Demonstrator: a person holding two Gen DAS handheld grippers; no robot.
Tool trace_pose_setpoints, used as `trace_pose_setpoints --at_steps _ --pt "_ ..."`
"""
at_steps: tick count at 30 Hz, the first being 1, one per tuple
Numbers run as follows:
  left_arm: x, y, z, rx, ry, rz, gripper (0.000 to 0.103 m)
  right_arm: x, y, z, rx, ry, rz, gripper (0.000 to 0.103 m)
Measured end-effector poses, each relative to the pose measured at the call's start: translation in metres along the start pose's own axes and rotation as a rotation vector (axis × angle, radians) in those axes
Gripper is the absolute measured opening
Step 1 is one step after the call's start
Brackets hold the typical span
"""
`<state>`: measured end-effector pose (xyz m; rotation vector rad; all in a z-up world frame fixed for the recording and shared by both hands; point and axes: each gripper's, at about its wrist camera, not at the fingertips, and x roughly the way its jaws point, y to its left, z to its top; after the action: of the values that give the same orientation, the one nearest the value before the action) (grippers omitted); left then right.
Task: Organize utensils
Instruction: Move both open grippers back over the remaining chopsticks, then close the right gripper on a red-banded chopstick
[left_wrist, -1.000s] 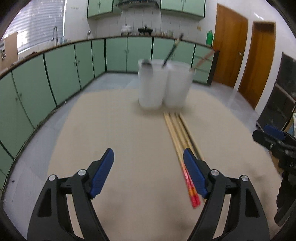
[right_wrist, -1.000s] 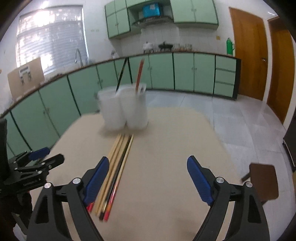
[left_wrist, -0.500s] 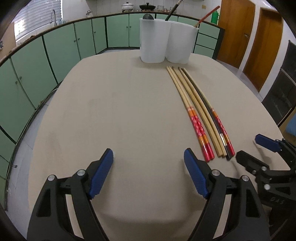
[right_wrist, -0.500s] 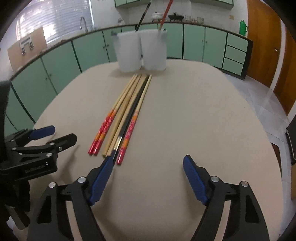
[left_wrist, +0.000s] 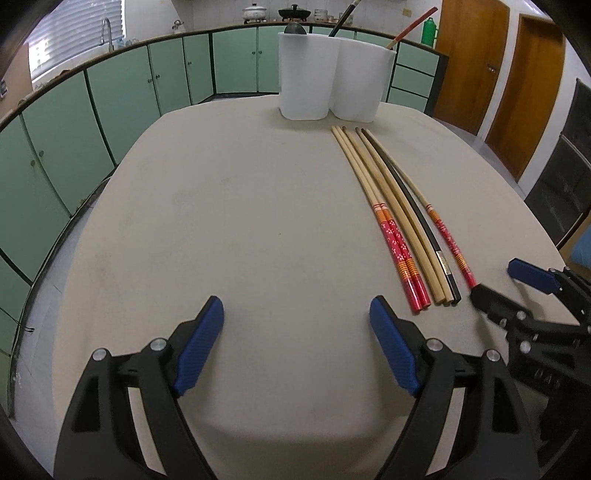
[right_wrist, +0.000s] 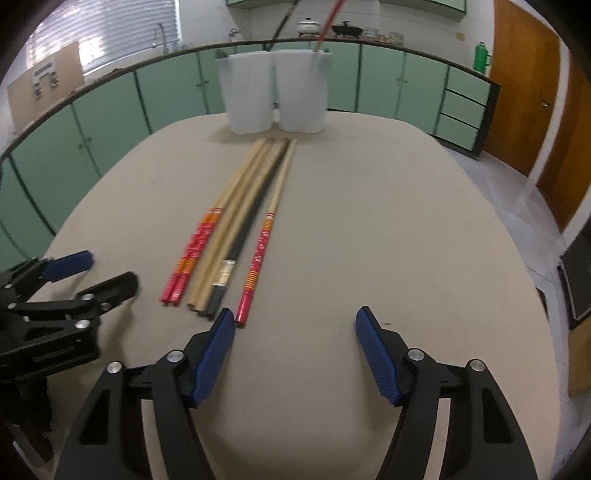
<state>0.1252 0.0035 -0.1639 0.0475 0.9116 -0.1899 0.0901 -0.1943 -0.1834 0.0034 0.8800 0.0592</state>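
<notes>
The step in hand looks like the approach to a first pick: six chopsticks (right_wrist: 236, 229) lie side by side on the table (left_wrist: 229, 229), tips toward the holder (left_wrist: 332, 74), and none is yet lifted; the holder, a white two-cup tub, stands at the far edge of the table and already has a few utensils standing in it, a red chopstick (left_wrist: 412, 26) and a dark one among them.

The right gripper (right_wrist: 295, 328) is the nearer one; its jaws have just been closing but are parted, nothing is between them, and its left pad (right_wrist: 216, 354) sits just beside the butt end of the red-patterned chopstick (right_wrist: 258, 254), the one lying farthest right of the bundle in the right view; whether the pad touches it I cannot tell. The left gripper (left_wrist: 297, 321) hangs over bare table on the far side of the bundle from the right one, jaws wide and empty.

The next move, I judge, calls for a small sideways shift of the right gripper so that one stick's end comes between the pads, then a close on it alone without disturbing its neighbours; a thin round stick may roll away.

Both grippers point forward and steeply down toward the table, with the holder straight ahead of them.
</notes>
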Motion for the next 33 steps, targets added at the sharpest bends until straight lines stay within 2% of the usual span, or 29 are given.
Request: trace_pose_setpoints --at_steps 2,4,6,9,11,13,16,21,29,33 --pt "0.000 -0.001 0.000 0.003 0.000 0.003 0.080 0.000 -0.002 0.000 0.011 0.000 0.007 0.066" --pt "0.000 -0.001 0.001 0.004 0.000 0.004 0.080 0.000 -0.001 0.000 0.030 -0.004 0.054 0.061" --pt "0.000 -0.001 0.001 0.004 -0.002 0.003 0.080 0.002 0.003 0.001 0.017 -0.006 0.059 0.056" --pt "0.000 -0.001 0.001 0.003 -0.003 0.003 0.080 0.004 0.010 0.002 -0.014 -0.016 0.065 0.039" --pt "0.000 -0.002 0.002 0.003 -0.003 -0.002 0.080 0.004 0.014 0.003 -0.027 -0.018 0.084 0.020" --pt "-0.001 -0.005 0.001 0.002 -0.004 -0.011 0.080 0.006 0.015 0.004 -0.031 -0.018 0.095 0.007" --pt "-0.002 -0.011 0.002 0.014 -0.008 -0.032 0.080 0.007 0.011 0.004 -0.014 -0.021 0.106 0.007" --pt "-0.001 -0.025 0.004 0.038 -0.010 -0.064 0.080 0.003 0.000 0.001 0.005 -0.026 0.075 0.006" --pt "0.010 -0.035 0.005 0.074 0.009 -0.016 0.081 0.004 -0.005 0.001 0.022 -0.026 0.084 0.006" --pt "0.010 -0.029 0.005 0.053 0.008 0.023 0.082 0.004 -0.006 0.000 0.027 -0.026 0.091 0.006"
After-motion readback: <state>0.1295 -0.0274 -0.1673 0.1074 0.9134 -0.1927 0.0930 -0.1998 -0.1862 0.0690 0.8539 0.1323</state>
